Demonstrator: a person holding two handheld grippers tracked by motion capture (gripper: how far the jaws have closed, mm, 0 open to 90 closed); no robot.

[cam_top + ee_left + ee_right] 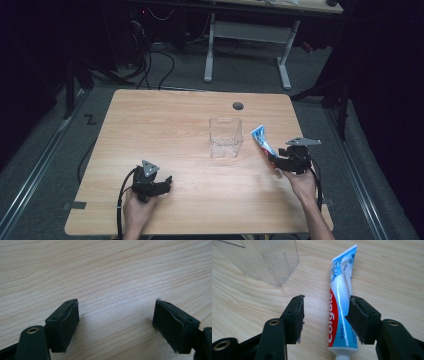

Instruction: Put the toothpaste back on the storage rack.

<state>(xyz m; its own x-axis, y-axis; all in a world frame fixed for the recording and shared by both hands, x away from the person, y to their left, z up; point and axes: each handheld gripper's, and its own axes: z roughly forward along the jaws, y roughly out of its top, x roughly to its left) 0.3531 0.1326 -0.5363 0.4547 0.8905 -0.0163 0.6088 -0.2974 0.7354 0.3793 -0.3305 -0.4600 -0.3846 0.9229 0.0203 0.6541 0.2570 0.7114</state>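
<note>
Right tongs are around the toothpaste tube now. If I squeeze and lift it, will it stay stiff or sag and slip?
The toothpaste tube looks soft and part-used, creased near its flat tail, so it will probably dent and droop slightly. Its glossy skin may slide. The right tongs are open, one pad touching it; gripping nearer the cap should steady it.

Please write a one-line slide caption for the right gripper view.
Open right gripper straddles a toothpaste tube lying on the wooden table, beside a clear plastic box.

clear box (226,136) mid-table (165,125), toothpaste tube (263,141) just right of it
</note>
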